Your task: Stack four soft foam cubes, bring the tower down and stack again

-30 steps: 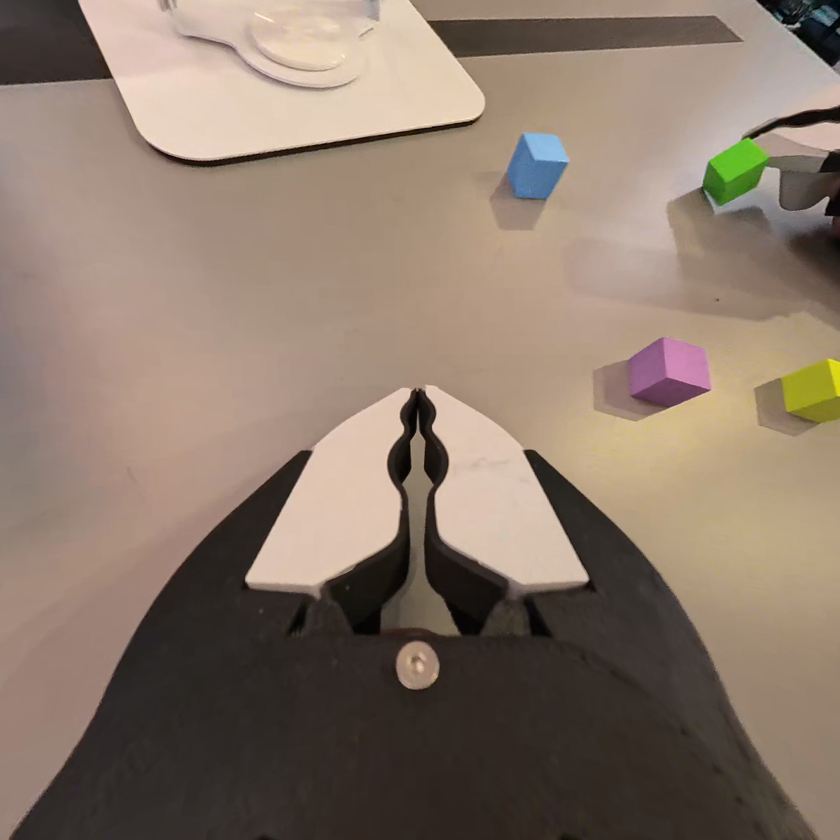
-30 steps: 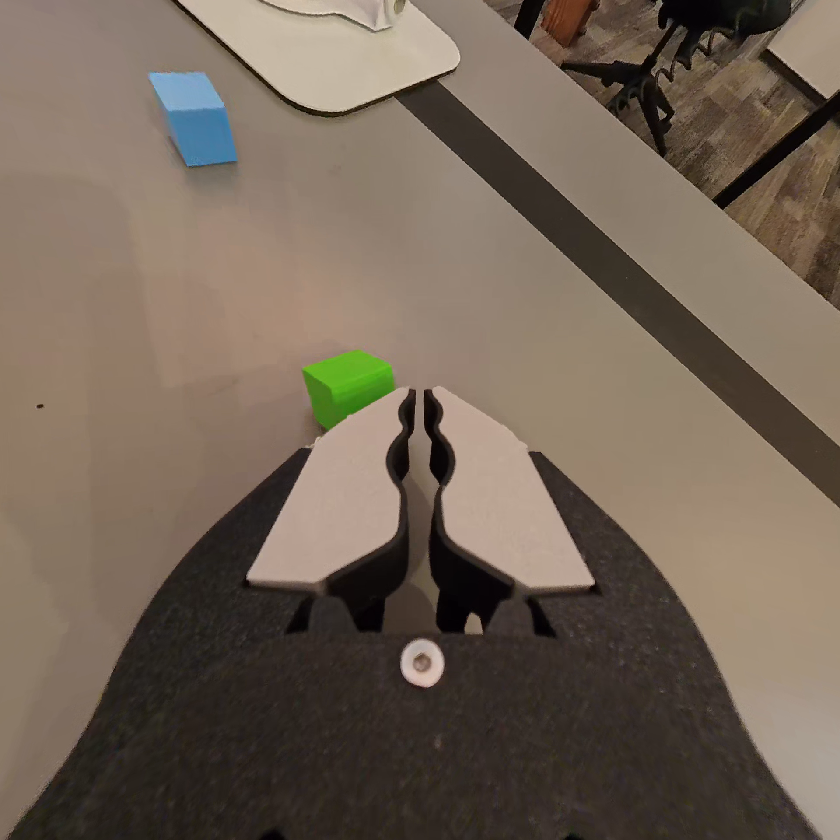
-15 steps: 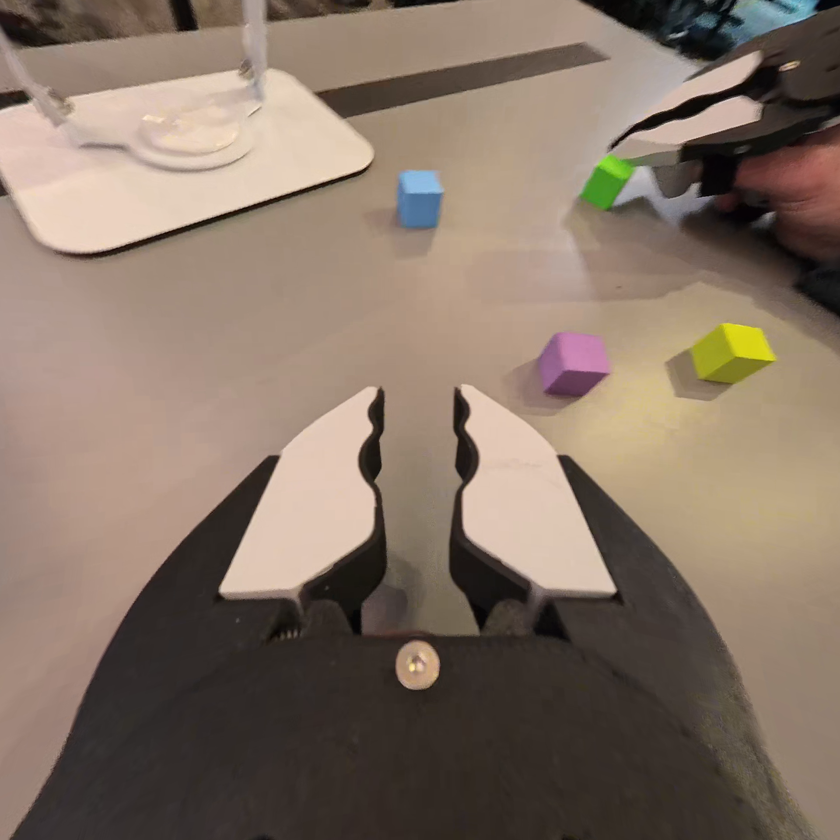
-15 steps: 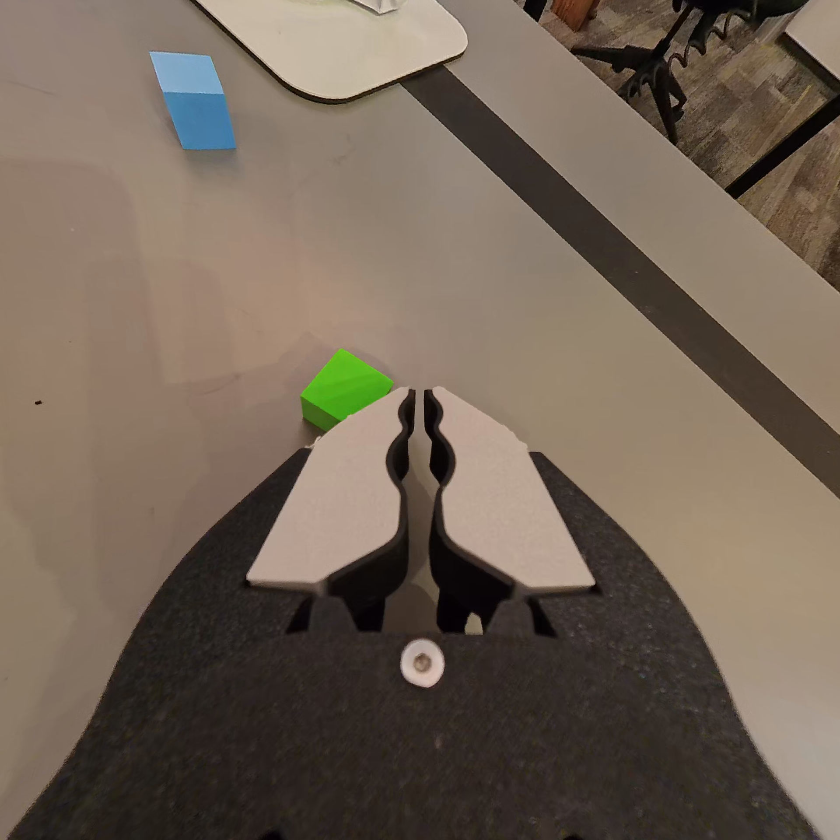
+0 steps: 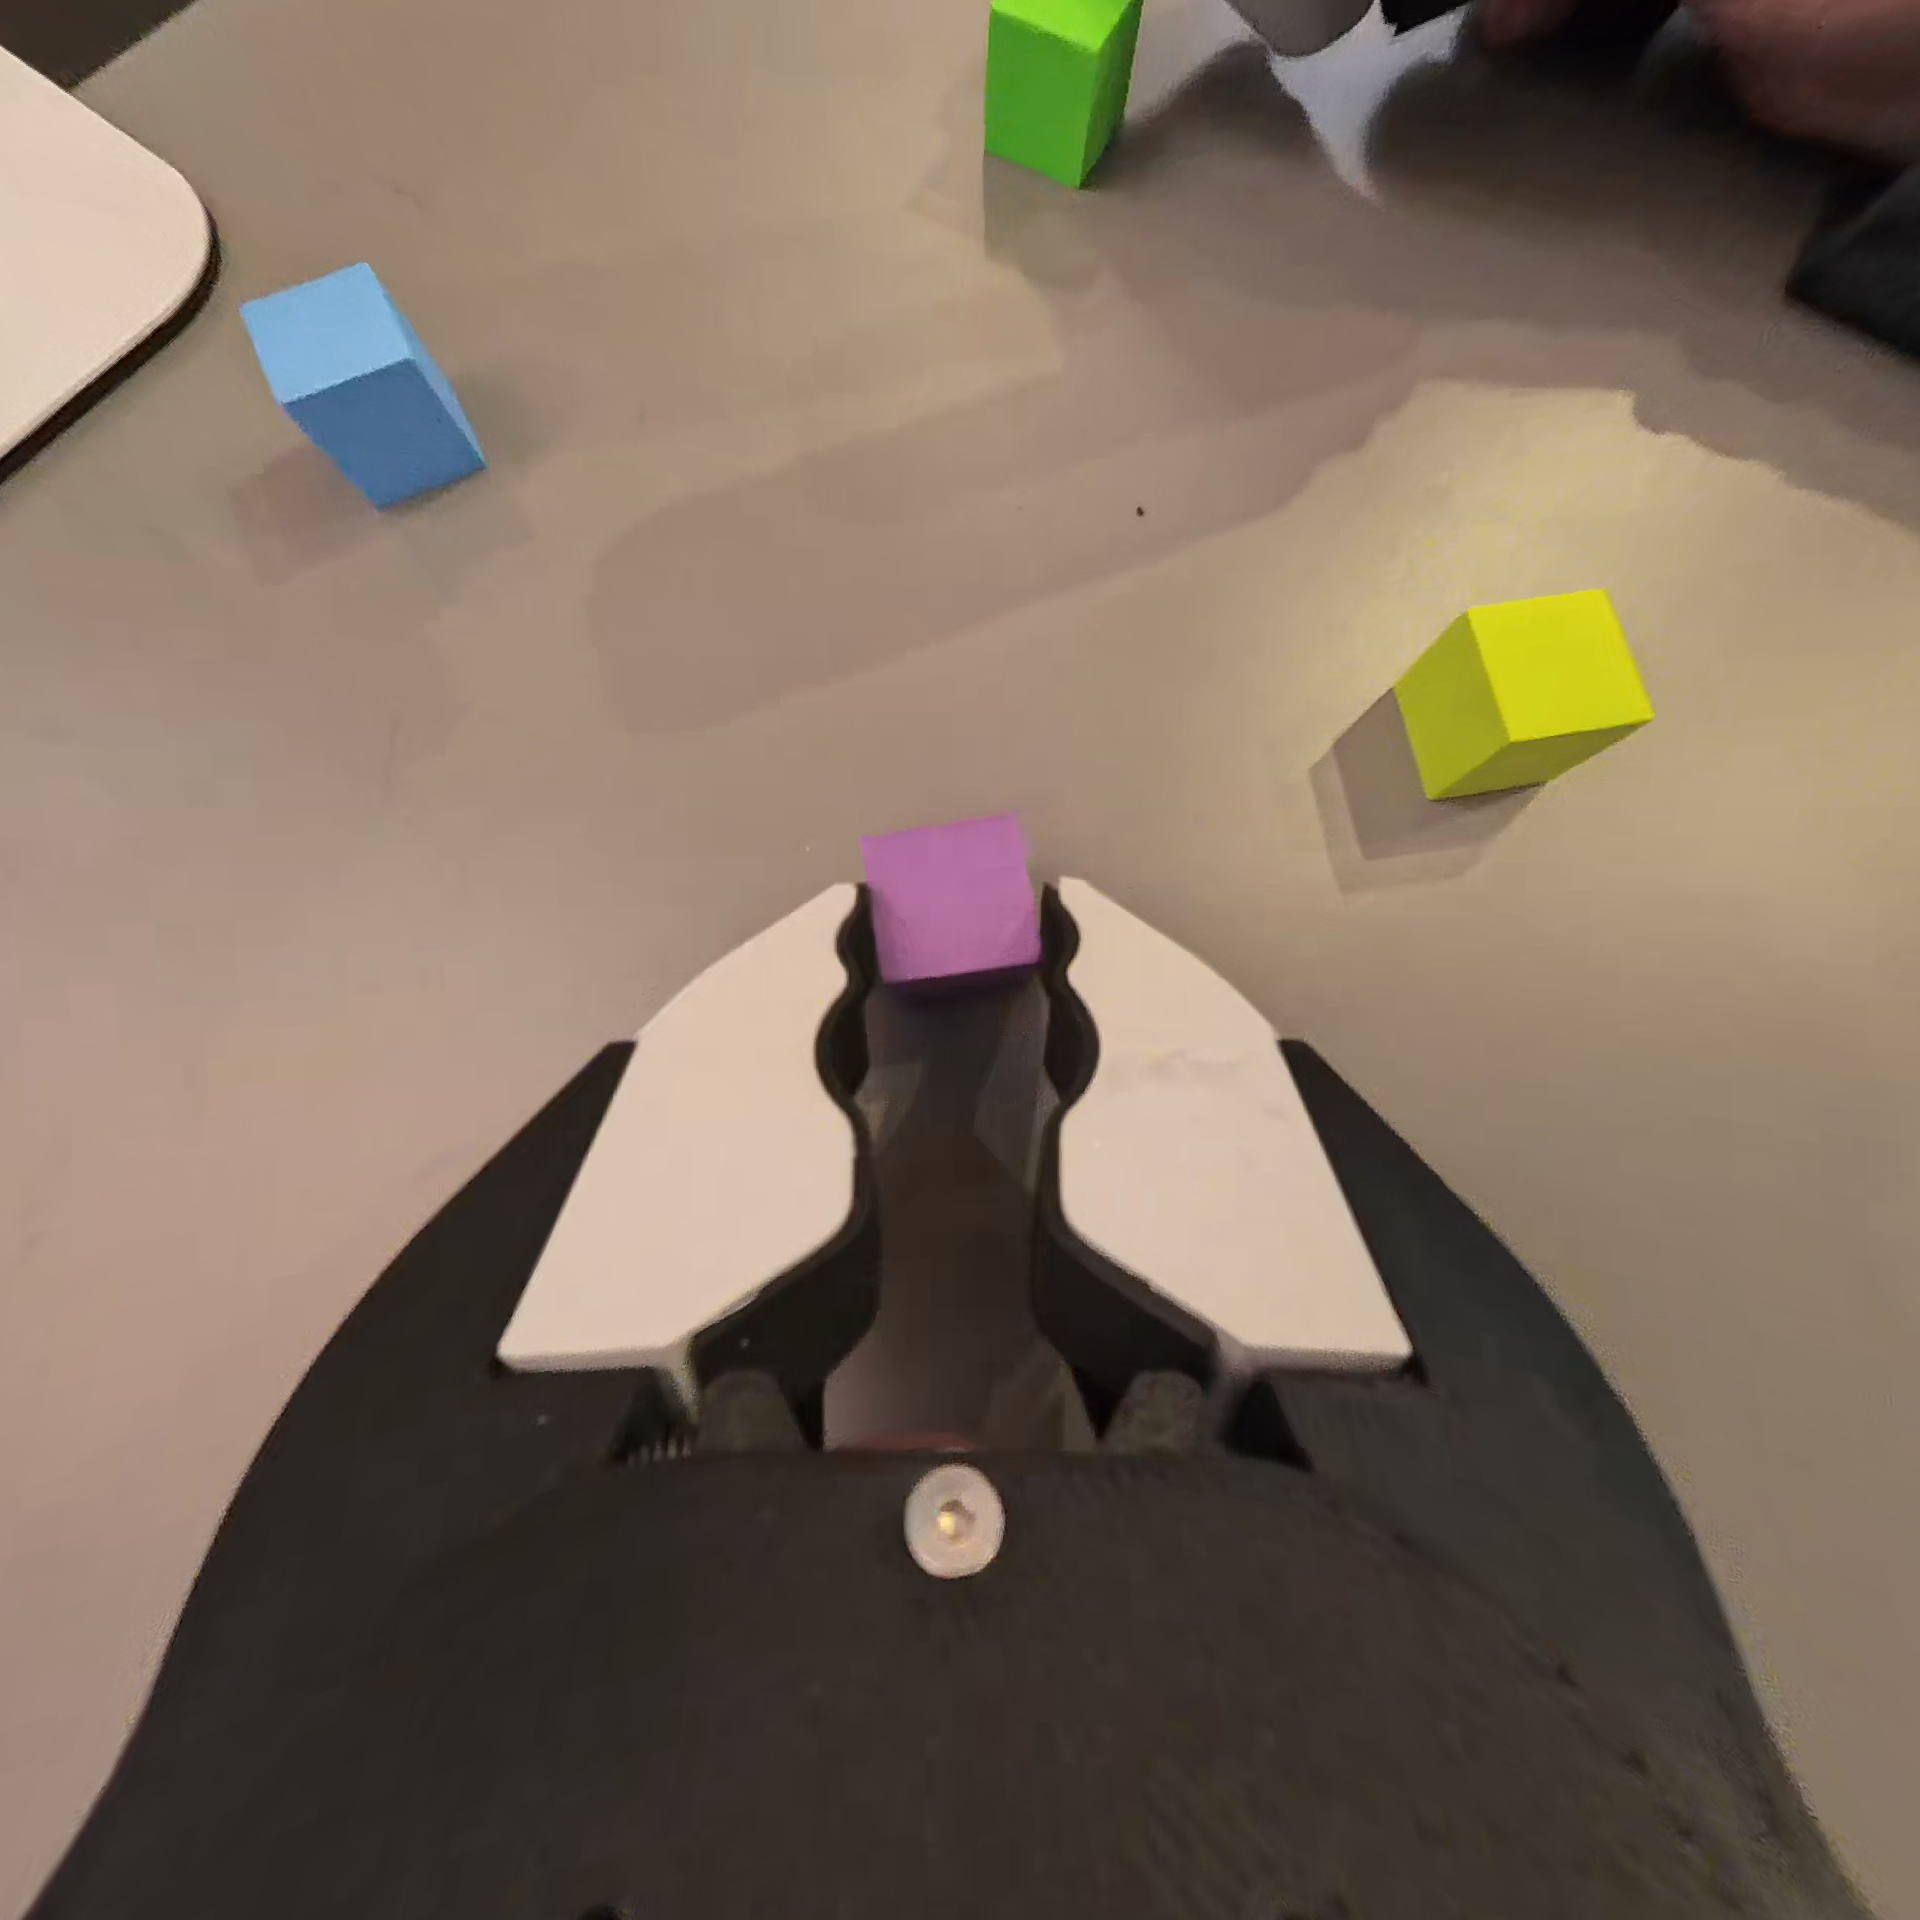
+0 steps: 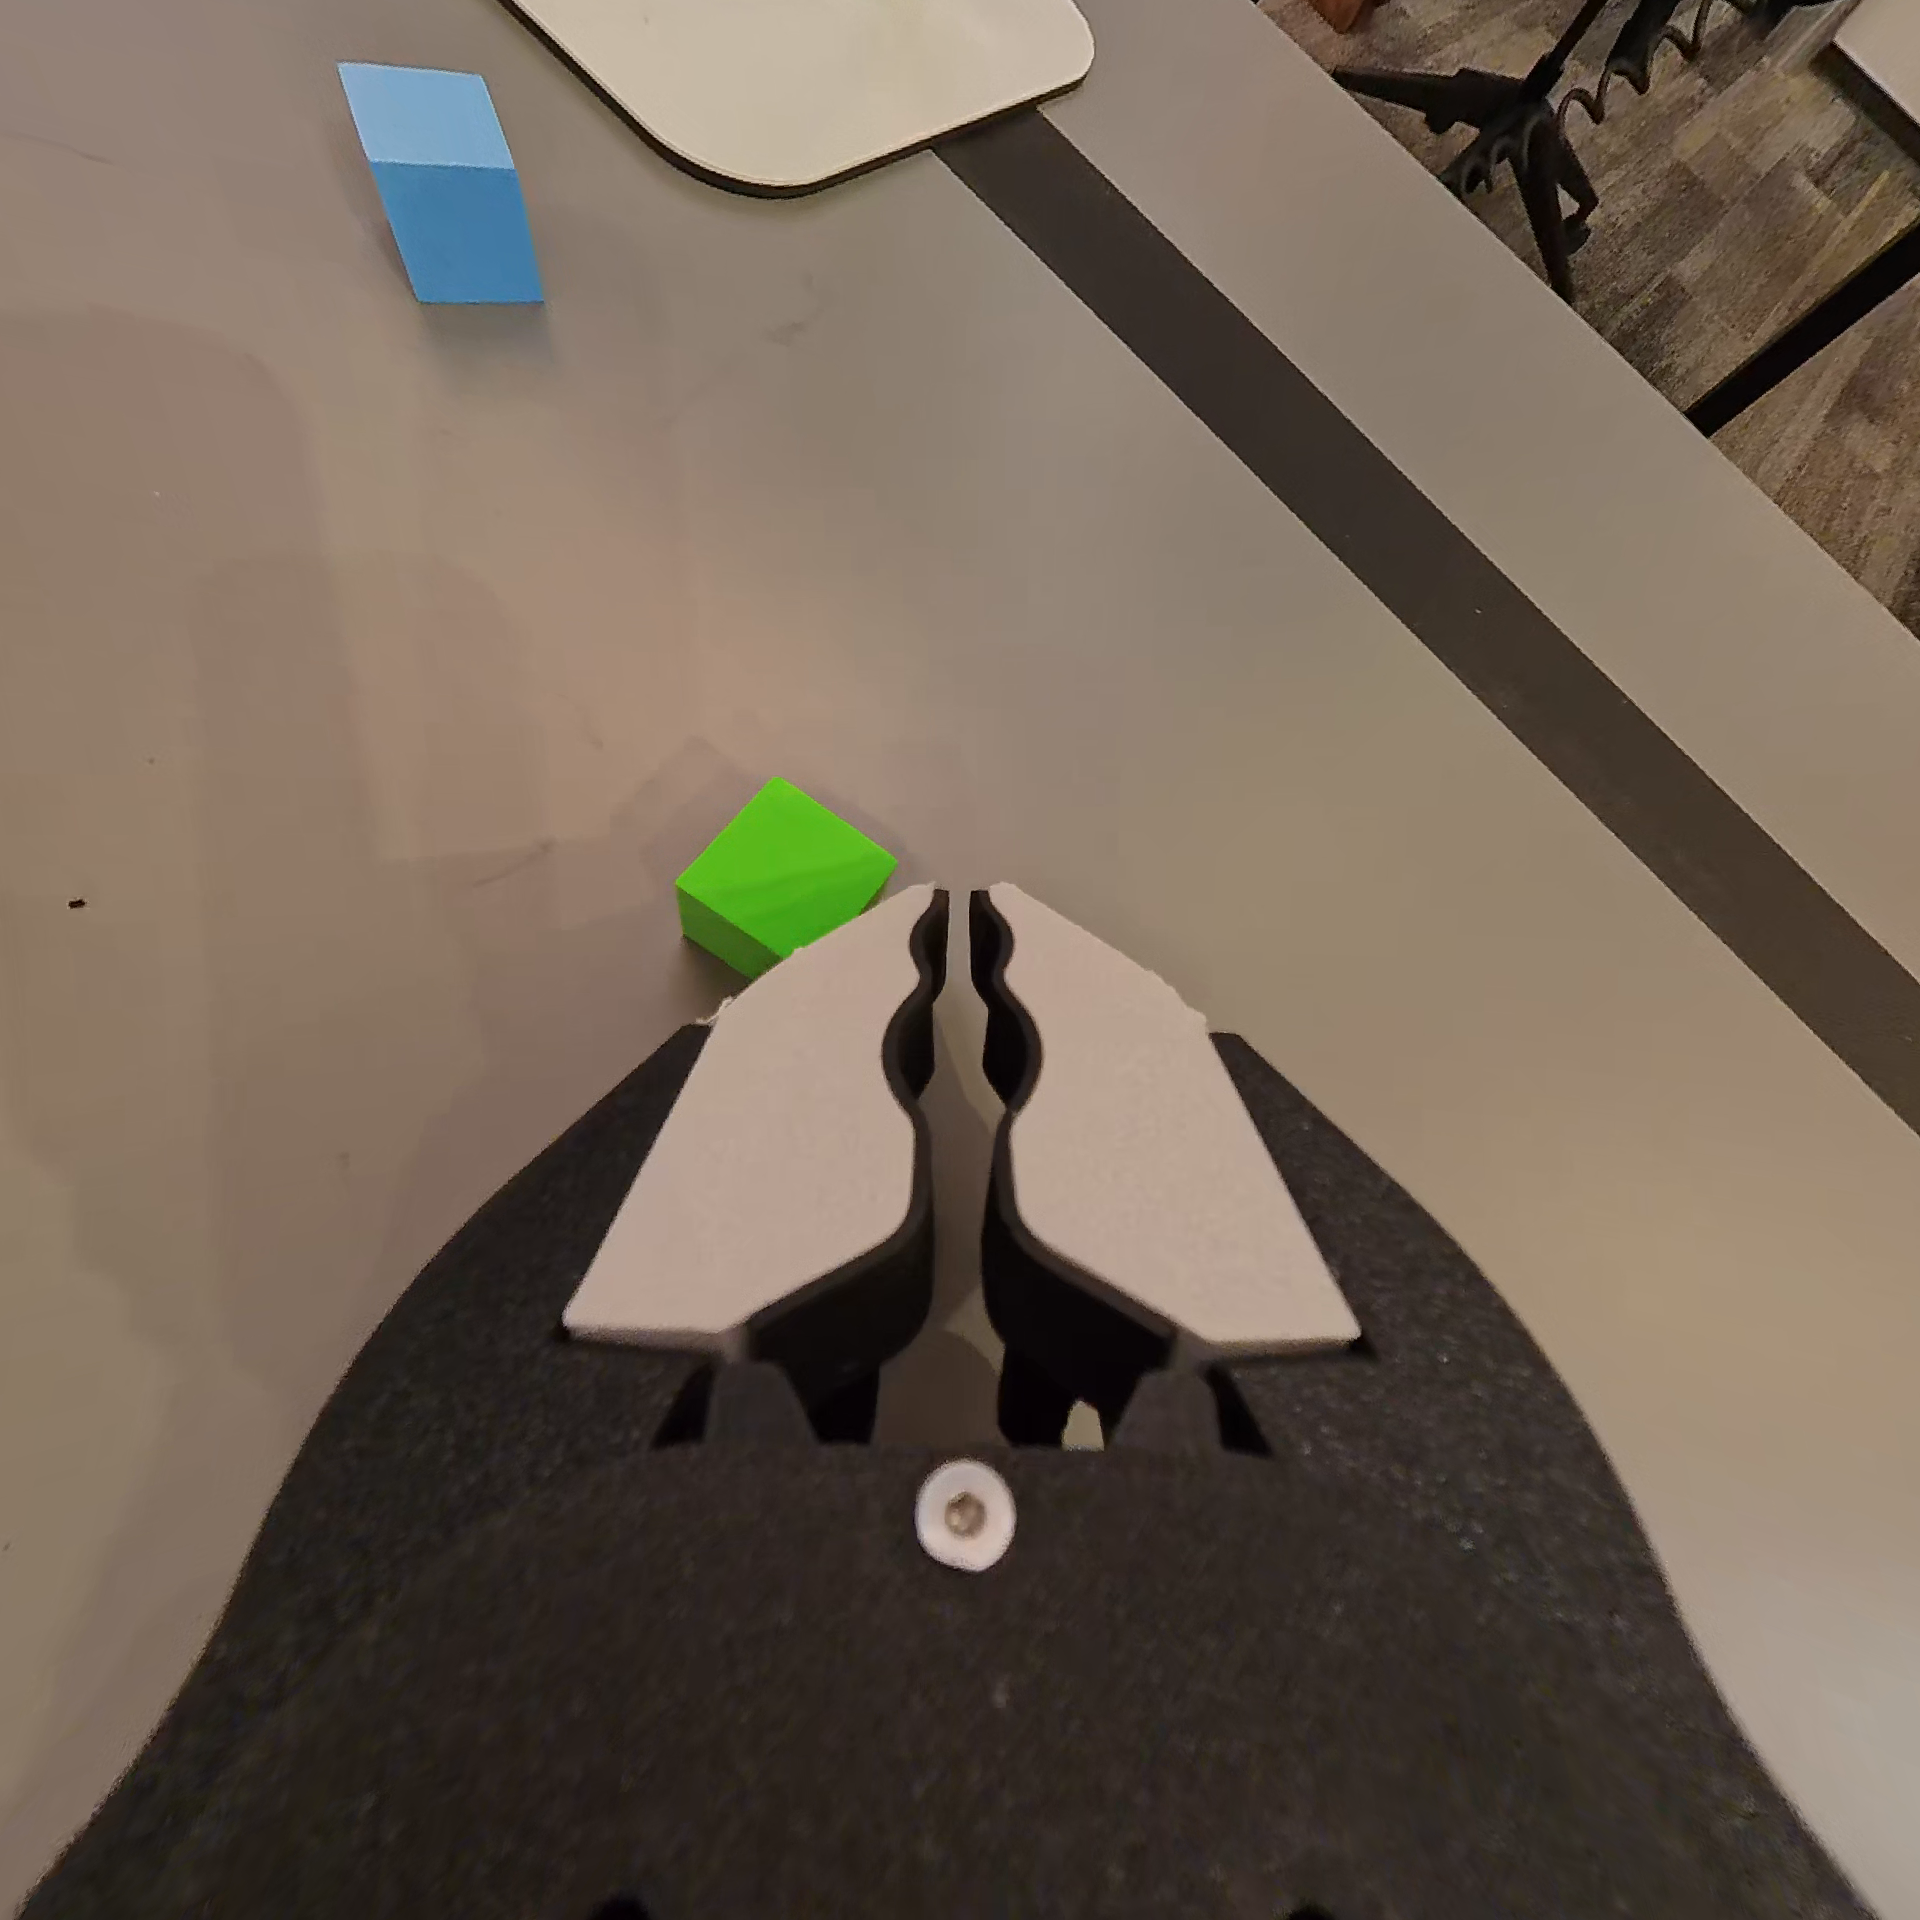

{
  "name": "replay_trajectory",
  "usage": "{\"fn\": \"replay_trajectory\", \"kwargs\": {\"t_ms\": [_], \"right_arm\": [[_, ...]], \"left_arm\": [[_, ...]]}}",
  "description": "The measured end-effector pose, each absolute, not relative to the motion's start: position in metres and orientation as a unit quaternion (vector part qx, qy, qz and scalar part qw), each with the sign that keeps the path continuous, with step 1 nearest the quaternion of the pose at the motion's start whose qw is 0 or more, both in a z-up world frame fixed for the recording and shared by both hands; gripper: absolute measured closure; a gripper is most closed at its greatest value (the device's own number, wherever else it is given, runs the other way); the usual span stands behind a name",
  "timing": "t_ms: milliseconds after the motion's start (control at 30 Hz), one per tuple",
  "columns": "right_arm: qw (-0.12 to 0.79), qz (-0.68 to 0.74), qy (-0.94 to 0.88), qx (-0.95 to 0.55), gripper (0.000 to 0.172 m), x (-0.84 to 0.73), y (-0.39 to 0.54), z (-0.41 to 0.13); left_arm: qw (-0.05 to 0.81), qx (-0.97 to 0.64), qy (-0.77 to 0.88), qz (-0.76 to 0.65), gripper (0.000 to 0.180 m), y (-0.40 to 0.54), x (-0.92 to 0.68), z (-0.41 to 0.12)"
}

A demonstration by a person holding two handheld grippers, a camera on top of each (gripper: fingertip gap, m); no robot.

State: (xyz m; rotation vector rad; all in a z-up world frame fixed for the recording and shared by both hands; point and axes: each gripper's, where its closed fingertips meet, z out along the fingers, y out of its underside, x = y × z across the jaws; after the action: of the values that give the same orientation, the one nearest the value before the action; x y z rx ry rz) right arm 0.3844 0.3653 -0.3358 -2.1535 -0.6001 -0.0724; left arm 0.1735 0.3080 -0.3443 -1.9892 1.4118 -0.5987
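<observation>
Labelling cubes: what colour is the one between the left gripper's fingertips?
Purple cube, sitting between the left gripper fingertips; clearest in the left wrist view.

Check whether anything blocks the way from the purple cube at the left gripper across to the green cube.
Nothing visible does. The purple cube sits between the left gripper's fingertips, and the grey table from it to the green cube is bare. The blue cube and yellow cube lie off to either side.
</observation>
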Motion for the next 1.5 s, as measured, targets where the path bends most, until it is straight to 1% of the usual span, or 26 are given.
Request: {"fn": "replay_trajectory", "kwargs": {"t_ms": [267,400,533,567,633,700,833,900,967,1000,1067,1200,1300,1500], "right_arm": [[0.437,-0.029,-0.242,-0.866,0.168,0.384,0.365,-0.336],[0.434,-0.031,-0.244,-0.867,0.167,0.384,0.365,-0.337],[0.425,-0.036,-0.251,-0.869,0.164,0.383,0.365,-0.34],[0.426,-0.037,-0.252,-0.868,0.163,0.383,0.365,-0.34],[0.43,-0.036,-0.255,-0.865,0.161,0.382,0.364,-0.339],[0.432,-0.033,-0.249,-0.866,0.16,0.383,0.364,-0.337],[0.452,-0.027,-0.225,-0.863,0.158,0.388,0.364,-0.33],[0.487,-0.036,-0.219,-0.845,0.16,0.387,0.363,-0.311],[0.509,-0.054,-0.231,-0.827,0.159,0.379,0.364,-0.286],[0.509,-0.034,-0.247,-0.824,0.157,0.364,0.365,-0.278],[0.472,0.025,-0.28,-0.836,0.152,0.328,0.367,-0.279],[0.369,0.038,-0.344,-0.863,0.129,0.277,0.389,-0.304],[0.312,0.043,-0.378,-0.871,0.126,0.253,0.408,-0.323],[0.281,0.059,-0.387,-0.876,0.127,0.232,0.438,-0.336]], "left_arm": [[0.284,-0.717,0.589,-0.239,0.151,0.325,0.14,-0.33],[0.232,-0.692,0.641,-0.236,0.151,0.339,0.102,-0.338],[0.209,-0.679,0.642,-0.288,0.151,0.345,0.093,-0.346],[0.214,-0.68,0.641,-0.285,0.145,0.348,0.092,-0.348],[0.235,-0.678,0.636,-0.286,0.111,0.351,0.092,-0.35],[0.237,-0.674,0.633,-0.298,0.105,0.35,0.088,-0.347],[0.251,-0.665,0.61,-0.349,0.106,0.352,0.084,-0.334],[0.251,-0.662,0.6,-0.374,0.11,0.352,0.082,-0.329],[0.246,-0.658,0.595,-0.391,0.111,0.352,0.082,-0.326],[0.242,-0.658,0.594,-0.395,0.111,0.352,0.082,-0.326],[0.237,-0.657,0.599,-0.391,0.111,0.351,0.082,-0.327],[0.234,-0.657,0.605,-0.383,0.111,0.349,0.082,-0.33],[0.235,-0.658,0.601,-0.388,0.111,0.35,0.082,-0.329],[0.233,-0.657,0.6,-0.393,0.111,0.35,0.082,-0.328]]}}
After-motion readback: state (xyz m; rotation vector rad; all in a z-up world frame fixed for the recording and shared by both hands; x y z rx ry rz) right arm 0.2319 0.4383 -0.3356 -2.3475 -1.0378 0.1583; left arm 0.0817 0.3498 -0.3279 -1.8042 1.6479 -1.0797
